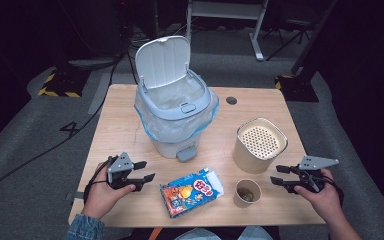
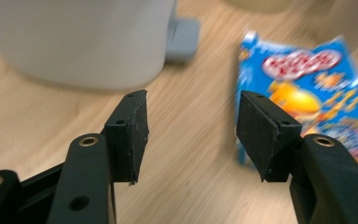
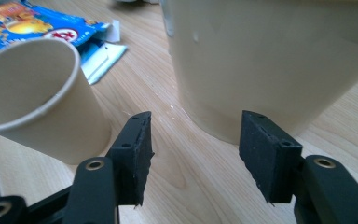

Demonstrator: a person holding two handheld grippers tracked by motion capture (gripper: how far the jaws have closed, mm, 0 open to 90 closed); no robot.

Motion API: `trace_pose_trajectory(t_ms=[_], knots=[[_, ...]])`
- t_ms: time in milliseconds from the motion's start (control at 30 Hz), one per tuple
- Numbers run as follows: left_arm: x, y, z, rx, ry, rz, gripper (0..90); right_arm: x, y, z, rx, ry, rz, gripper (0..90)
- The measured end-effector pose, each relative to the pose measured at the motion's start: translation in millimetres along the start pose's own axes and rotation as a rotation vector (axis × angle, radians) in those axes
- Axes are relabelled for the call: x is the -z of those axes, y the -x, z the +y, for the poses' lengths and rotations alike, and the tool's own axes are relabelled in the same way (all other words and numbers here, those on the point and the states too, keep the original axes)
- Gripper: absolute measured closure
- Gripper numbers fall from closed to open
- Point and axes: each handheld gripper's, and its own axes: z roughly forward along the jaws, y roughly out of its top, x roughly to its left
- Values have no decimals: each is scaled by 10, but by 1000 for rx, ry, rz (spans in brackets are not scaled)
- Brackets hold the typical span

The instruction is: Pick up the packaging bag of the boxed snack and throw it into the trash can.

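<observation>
The blue snack packet (image 1: 192, 192) lay flat at the lower centre of the tabletop (image 1: 260, 210). The left tongs (image 1: 145, 170) and right tongs (image 1: 275, 175) stood apart, empty. It seemed light, soft and slippery; its edge is the best hold.

On the table (image 1: 120, 107), the pedal bin (image 1: 175, 112) stands behind the snack packet (image 1: 192, 191); right of the packet, the paper cup (image 1: 247, 193) sits before the canister (image 1: 259, 145).

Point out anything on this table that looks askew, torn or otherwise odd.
The blue snack packet lies flat and askew near the front edge, its white end torn open. The small paper cup holds scraps. The bin stands with its lid up. Nothing is spilled.
</observation>
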Motion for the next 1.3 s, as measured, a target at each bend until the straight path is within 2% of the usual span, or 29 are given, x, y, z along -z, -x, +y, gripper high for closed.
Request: trace_pose_trajectory(t_ms=[33,167,367,467,600,633,667,733,800,900,933,967,1000,1033,1167,1233,1300], knots=[[-22,-16,-46,13,-11,0,443,10,-12,16,2,5,8,483],[-89,-83,-199,68,-67,1,458,39,-60,71,20,15,21,498],[-131,-141,-314,84,-142,28,448,70,-130,168,17,28,34,488],[-149,-163,-354,73,-173,59,433,70,-154,197,15,30,37,493],[-162,-171,-382,66,-161,71,428,53,-222,313,24,45,64,490],[-173,-162,-387,54,-156,87,428,53,-222,313,24,45,64,490],[-192,-156,-390,21,-155,107,428,45,-239,353,32,48,71,480],[-213,-141,-378,16,-156,121,424,5,-290,510,58,58,87,467],[-213,-145,-377,13,-157,121,424,-9,-305,551,63,59,94,462],[-213,-139,-379,18,-156,122,424,-96,-394,731,108,58,127,457],[-212,-139,-379,19,-156,123,424,-166,-449,818,127,52,153,457],[-212,-139,-379,19,-156,122,424,-166,-449,818,127,52,153,457],[-211,-141,-379,22,-155,122,427,-267,-511,910,147,36,186,456],[-213,-145,-378,24,-154,125,427,-267,-511,910,147,36,186,456],[-219,-144,-374,27,-156,132,428,-512,-641,1054,175,-22,257,453],[-219,-139,-375,29,-155,137,428,-686,-781,1133,216,-70,314,441],[-217,-134,-376,31,-155,140,428,-740,-830,1154,228,-87,332,435]])
